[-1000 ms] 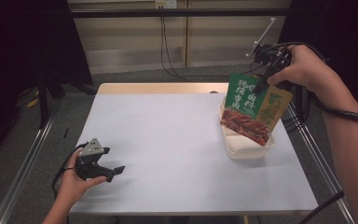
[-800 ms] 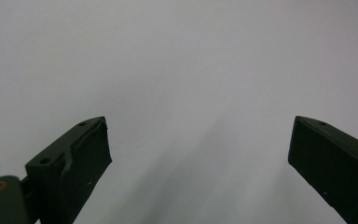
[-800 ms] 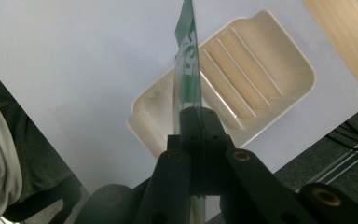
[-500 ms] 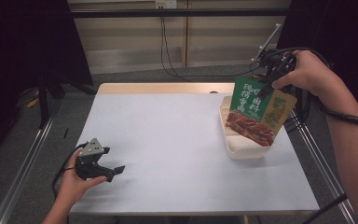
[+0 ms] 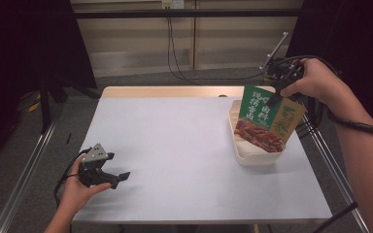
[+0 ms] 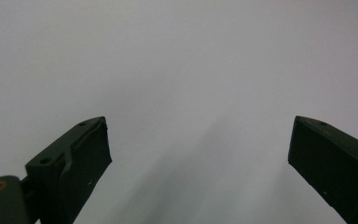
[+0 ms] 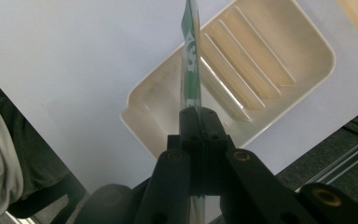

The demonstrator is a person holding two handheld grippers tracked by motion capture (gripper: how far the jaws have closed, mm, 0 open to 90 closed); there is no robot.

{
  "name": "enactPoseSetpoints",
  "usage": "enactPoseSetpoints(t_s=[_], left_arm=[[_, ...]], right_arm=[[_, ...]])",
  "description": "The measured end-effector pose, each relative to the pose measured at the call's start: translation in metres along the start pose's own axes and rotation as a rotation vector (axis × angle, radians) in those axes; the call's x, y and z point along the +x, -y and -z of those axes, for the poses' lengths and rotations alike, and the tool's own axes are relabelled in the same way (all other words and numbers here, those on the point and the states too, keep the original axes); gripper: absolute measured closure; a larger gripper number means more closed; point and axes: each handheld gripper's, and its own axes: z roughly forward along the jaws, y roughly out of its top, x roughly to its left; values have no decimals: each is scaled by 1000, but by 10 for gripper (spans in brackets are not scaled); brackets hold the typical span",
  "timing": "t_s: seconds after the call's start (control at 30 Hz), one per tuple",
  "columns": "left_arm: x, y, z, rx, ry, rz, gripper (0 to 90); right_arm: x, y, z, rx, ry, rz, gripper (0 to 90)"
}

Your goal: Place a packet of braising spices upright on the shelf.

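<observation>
1. At the table's (image 5: 184, 145) near-left corner I keep the left gripper (image 5: 119, 177) low over the bare white surface; its jaws stand wide apart with nothing between them, as the left gripper view (image 6: 200, 154) confirms.
2. Toward the right edge I see a cream ridged tray (image 5: 243, 153) resting on the table; the right gripper view shows its parallel ribs (image 7: 261, 60).
3. Above the tray hangs the green and orange food packet (image 5: 267, 121), tilted, its lower edge inside the tray's outline; whether it touches the tray I cannot tell.
4. At far right my right gripper (image 5: 278, 94) is clenched on the packet's upper edge, which appears edge-on (image 7: 191, 60) between the closed jaws.
</observation>
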Motion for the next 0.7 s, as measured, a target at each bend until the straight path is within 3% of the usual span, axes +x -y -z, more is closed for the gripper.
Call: enactPoseSetpoints(t_s=[0.7], left_arm=[[0,0,1,6,4,7,53]], right_arm=[[-3,4,-19,33,-6,-29,900]])
